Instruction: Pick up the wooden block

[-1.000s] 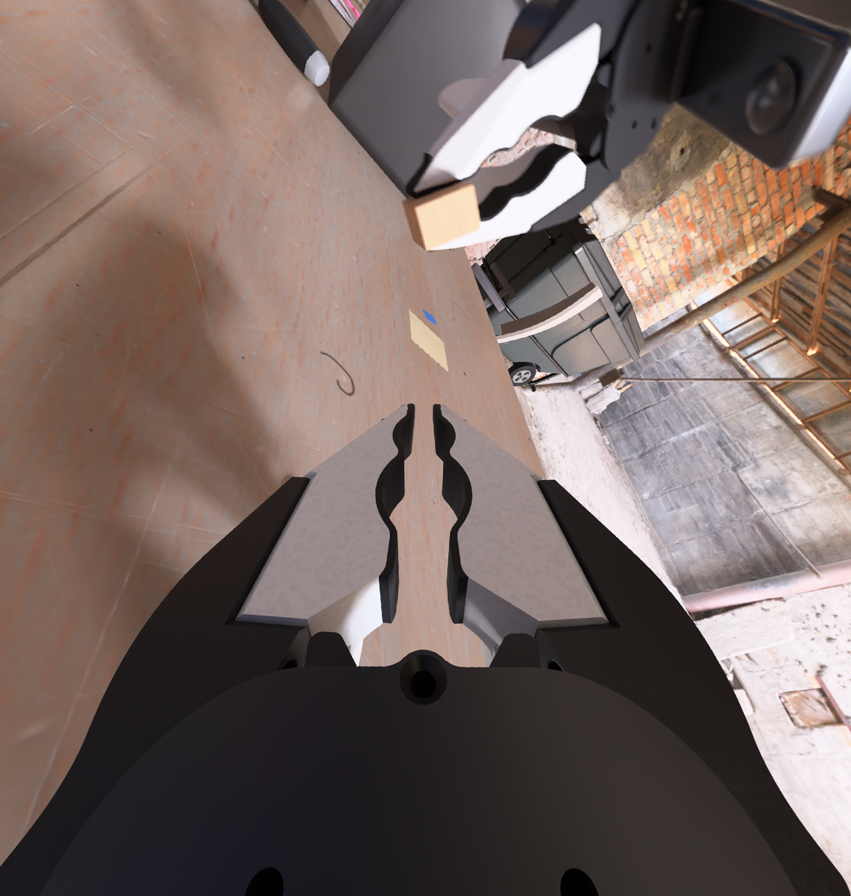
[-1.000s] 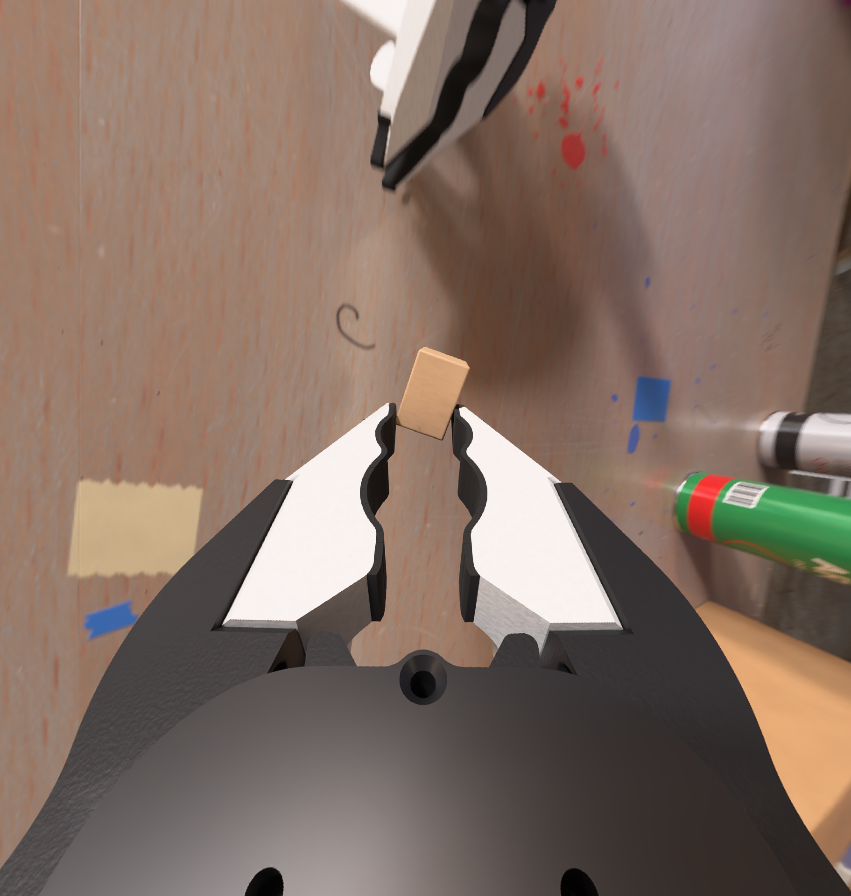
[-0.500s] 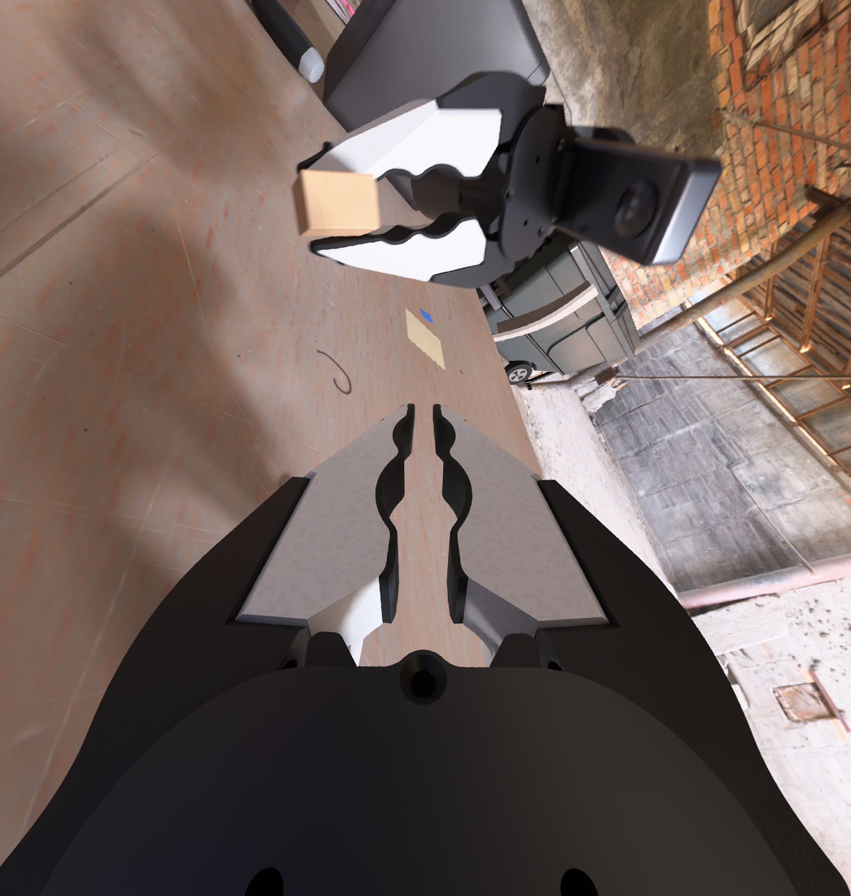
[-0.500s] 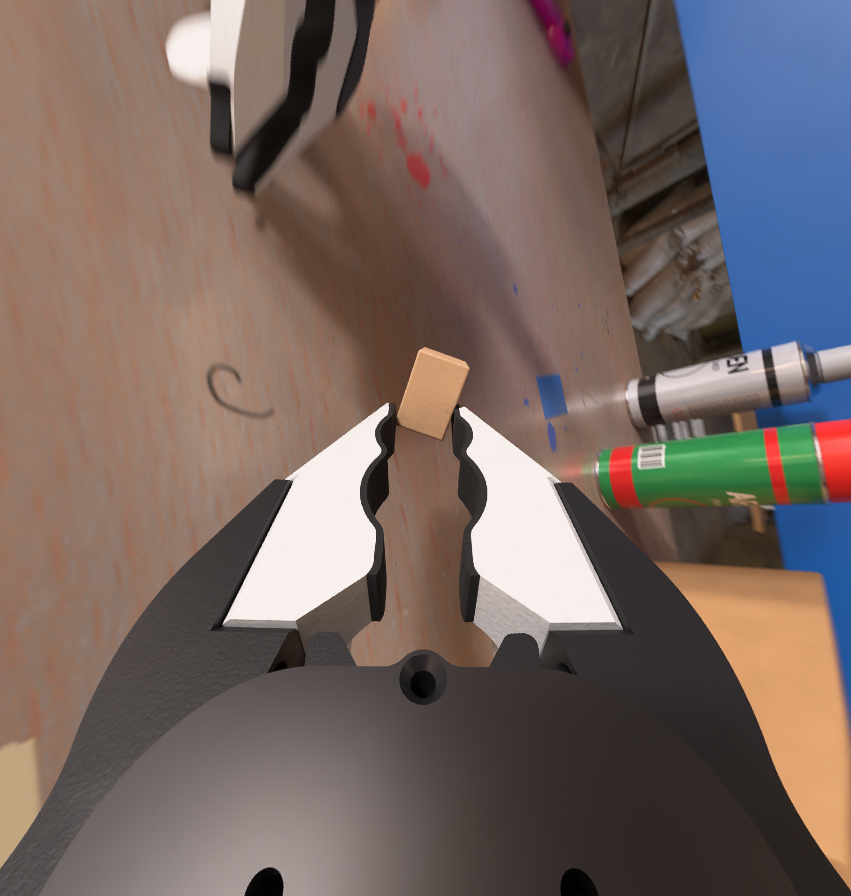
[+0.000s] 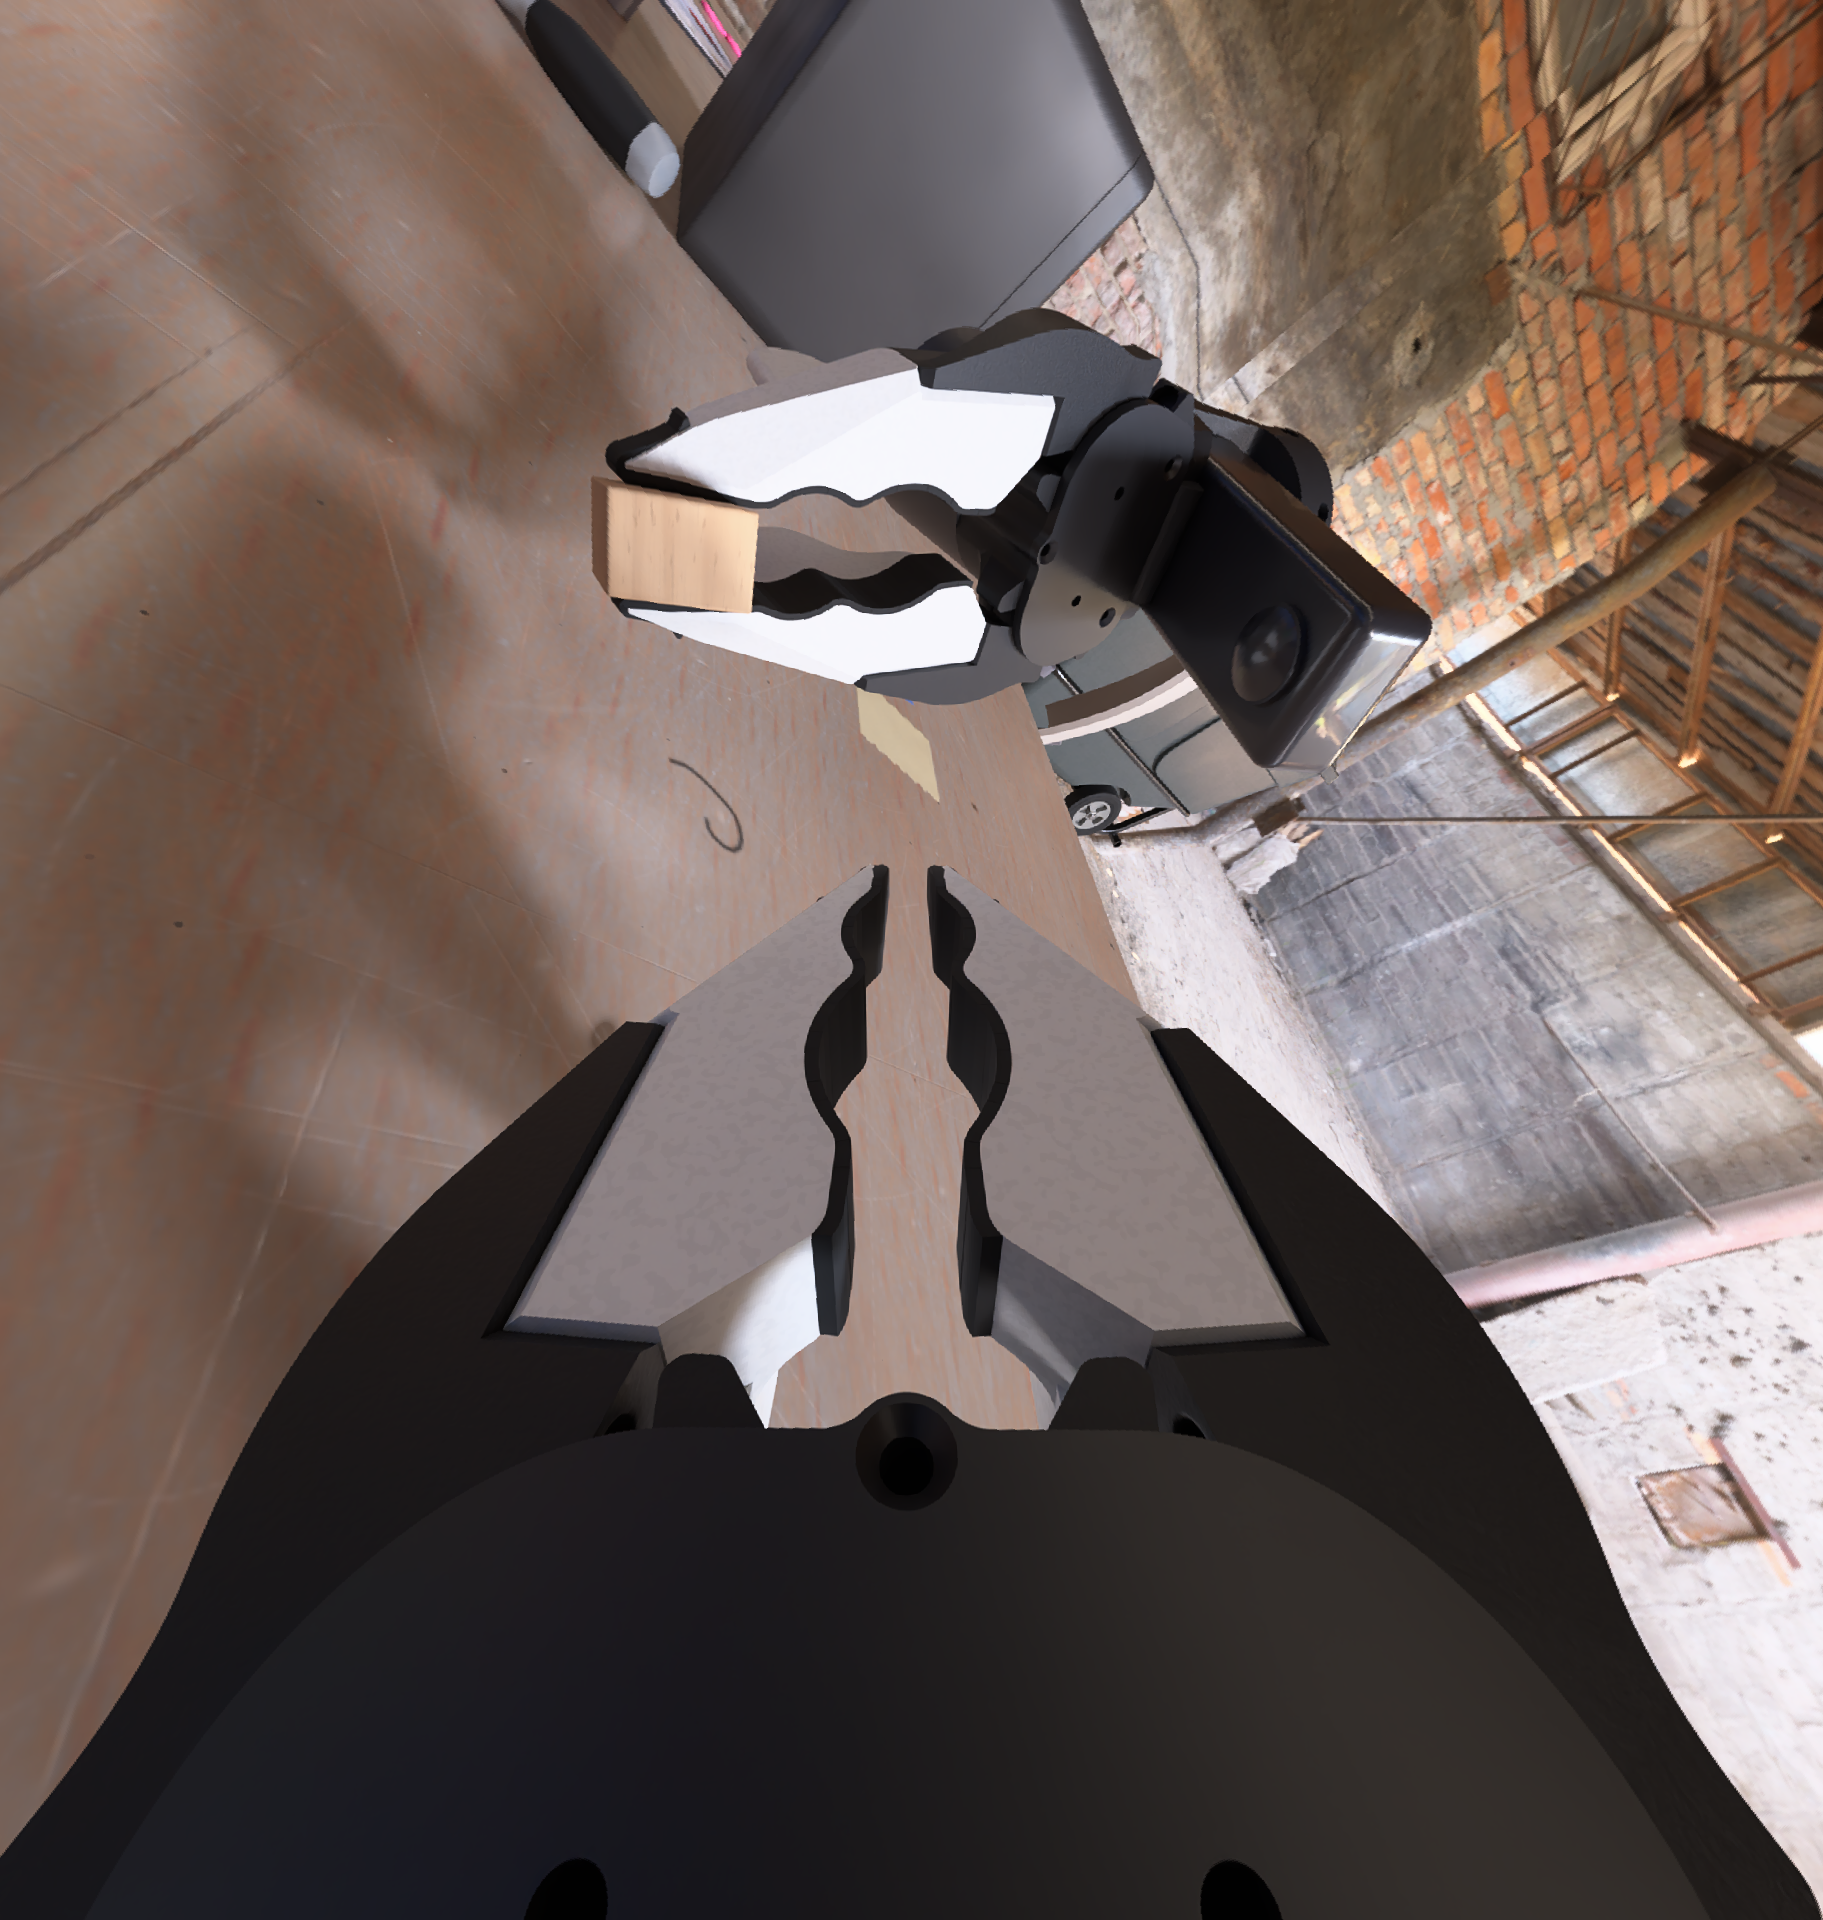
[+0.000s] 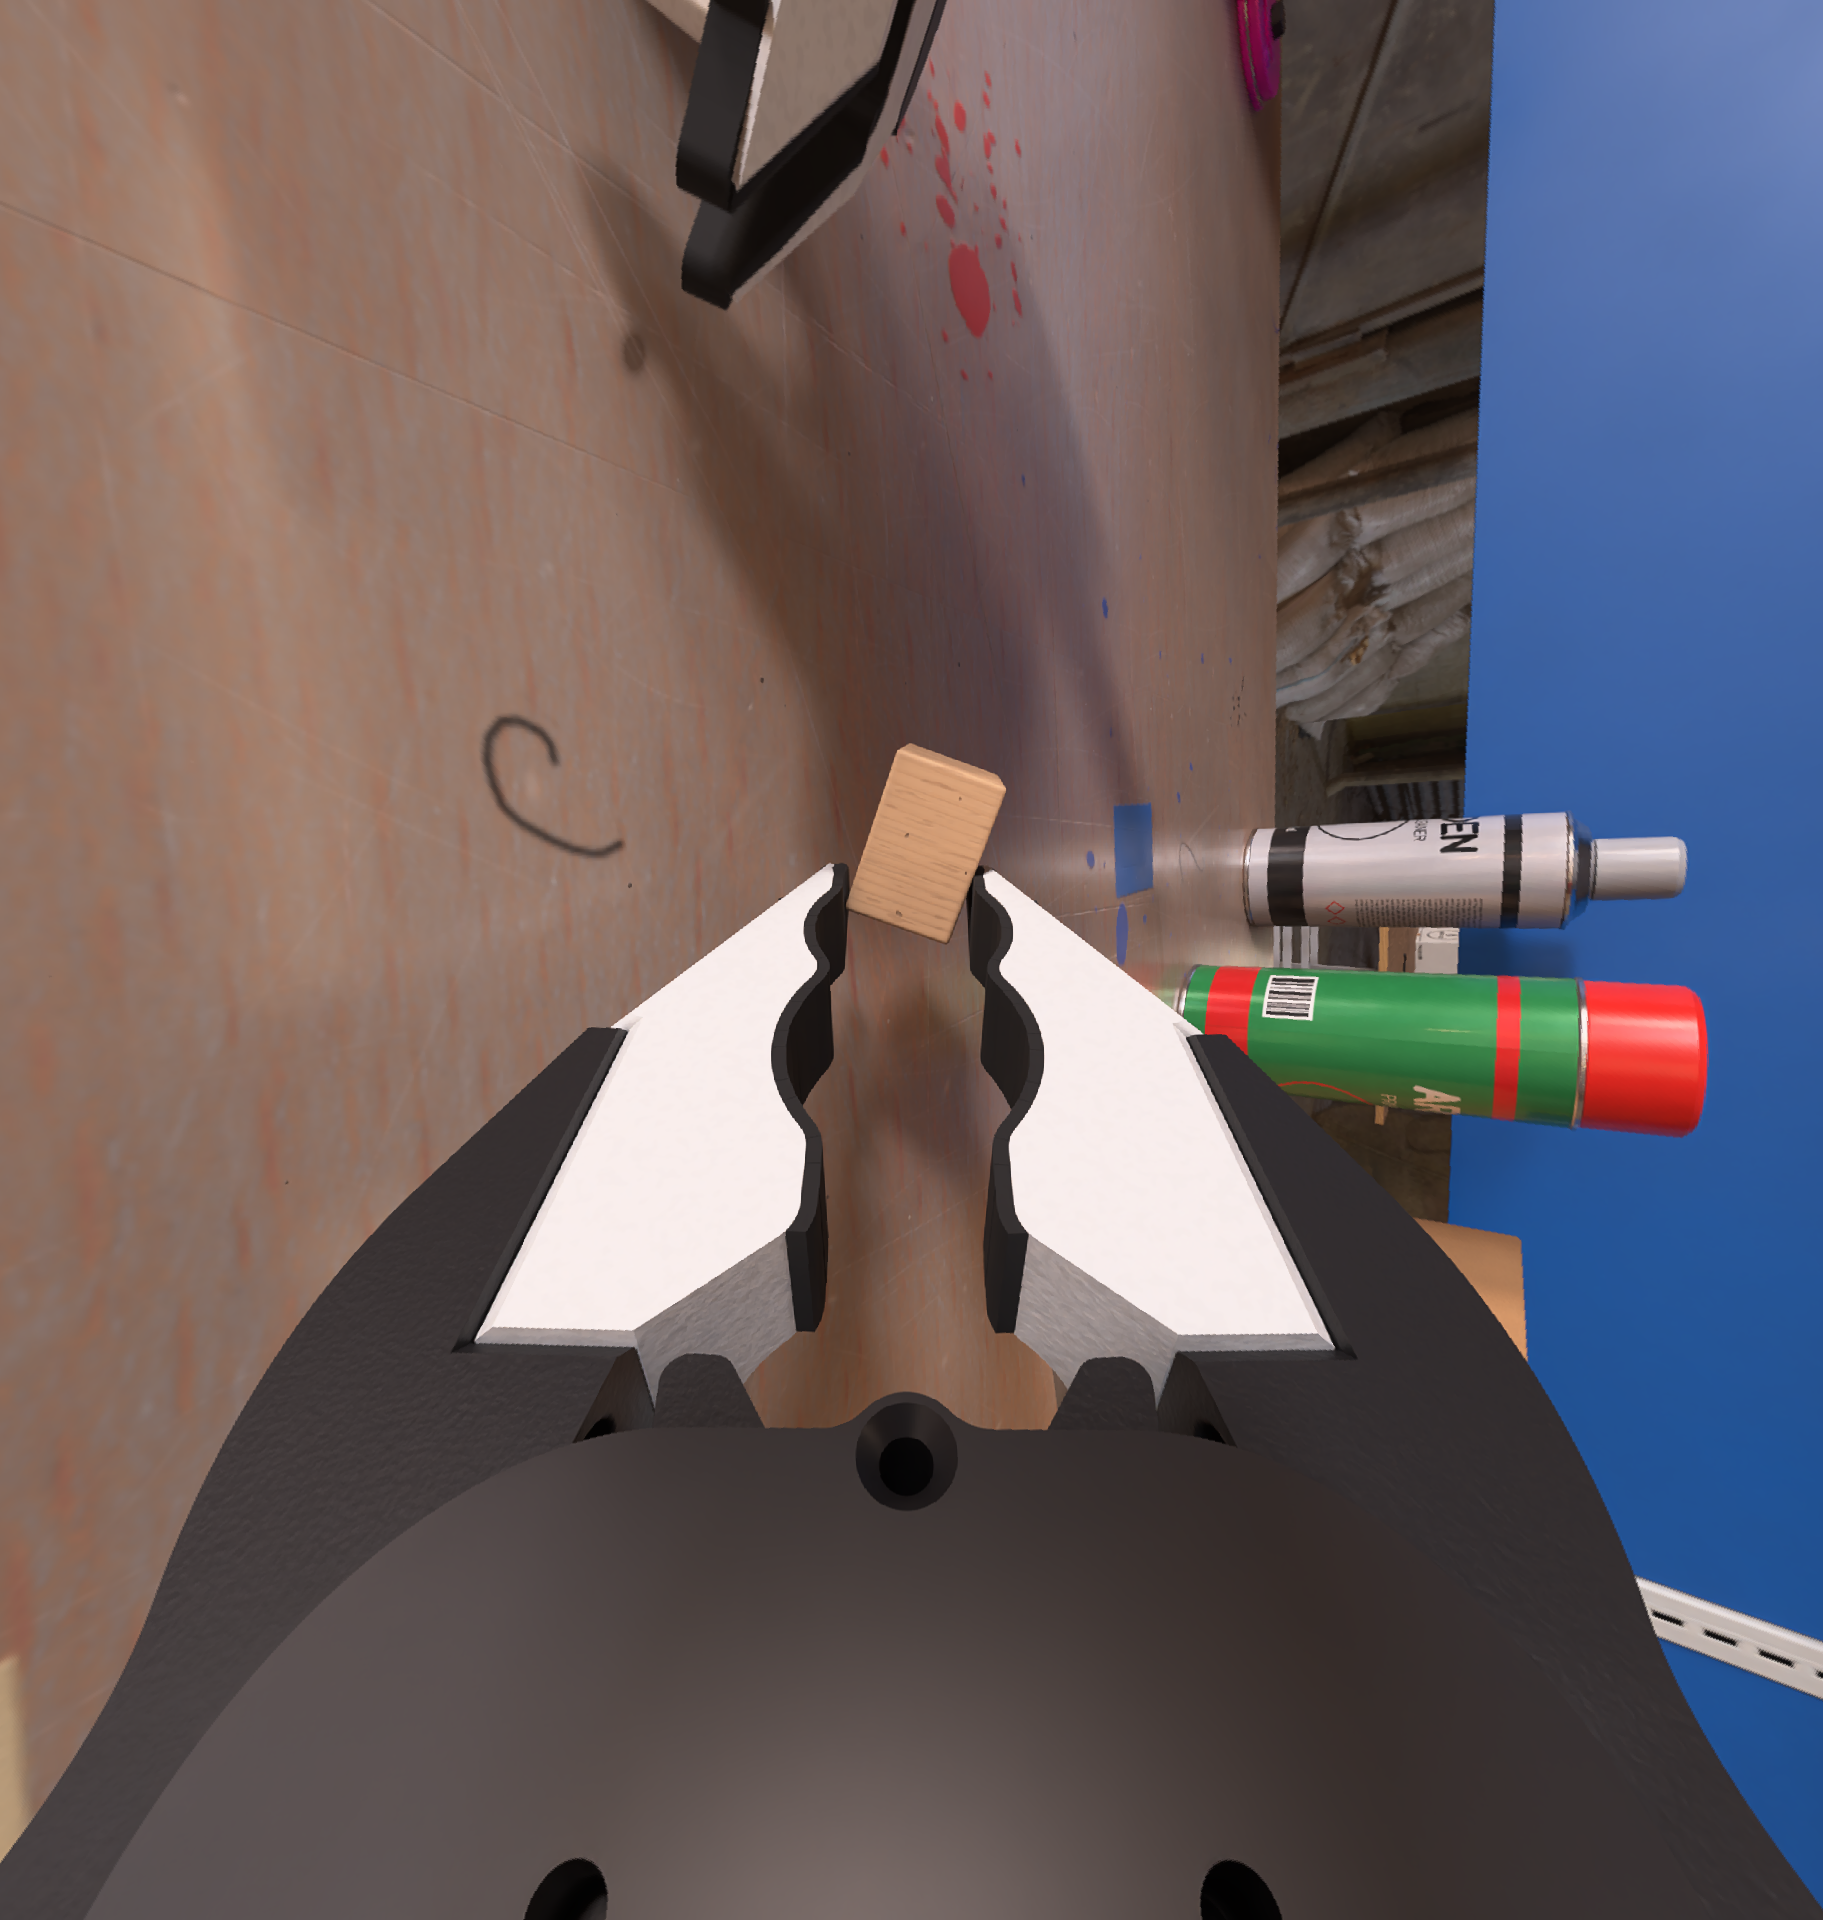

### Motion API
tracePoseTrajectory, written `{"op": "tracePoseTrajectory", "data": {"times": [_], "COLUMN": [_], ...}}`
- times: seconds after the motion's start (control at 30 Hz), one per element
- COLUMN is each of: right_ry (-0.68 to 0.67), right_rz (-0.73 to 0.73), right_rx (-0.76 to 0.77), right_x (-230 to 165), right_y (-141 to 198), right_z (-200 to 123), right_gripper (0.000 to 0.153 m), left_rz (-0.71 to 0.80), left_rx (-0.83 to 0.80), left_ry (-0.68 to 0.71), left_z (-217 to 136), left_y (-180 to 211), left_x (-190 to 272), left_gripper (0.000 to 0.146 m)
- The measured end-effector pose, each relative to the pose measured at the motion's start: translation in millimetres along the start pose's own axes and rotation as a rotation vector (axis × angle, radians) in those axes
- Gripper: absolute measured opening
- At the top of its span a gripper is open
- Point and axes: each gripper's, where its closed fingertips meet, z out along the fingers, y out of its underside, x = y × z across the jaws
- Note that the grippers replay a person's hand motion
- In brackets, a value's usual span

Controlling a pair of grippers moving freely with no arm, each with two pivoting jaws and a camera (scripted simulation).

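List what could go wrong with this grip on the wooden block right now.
1. The right claw pinches the wooden block only at its fingertips, most of it sticking out past them; it may slip out.
2. The block sits skewed between the fingers, so it may twist further.
3. The spray cans stand close on the right; a swing that way may hit them.

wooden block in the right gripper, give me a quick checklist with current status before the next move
1. Right gripper shut on the wooden block: ok, both fingertips touch it.
2. Grip depth: not ok, the block sits only at the very tips and is tilted.
3. Block clear of the table: ok, the left wrist view shows it held in the air.
4. Left gripper out of the way: ok, nearly closed, holding nothing, apart from the block.
5. Green spray can and silver spray can clear of the right gripper: ok, both stand off to the side.
6. Grip firmness: cannot tell.
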Motion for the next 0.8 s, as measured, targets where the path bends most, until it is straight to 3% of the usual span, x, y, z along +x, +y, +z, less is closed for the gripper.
{"op": "tracePoseTrajectory", "data": {"times": [0.8], "right_ry": [0.028], "right_rz": [-0.058], "right_rx": [-0.048], "right_x": [-1.0], "right_y": [4.4], "right_z": [2.5], "right_gripper": [0.023], "left_rz": [-0.007], "left_rx": [-0.003], "left_ry": [-0.002], "left_z": [-0.1], "left_y": [0.2], "left_x": [-0.8], "left_gripper": [0.007]}}
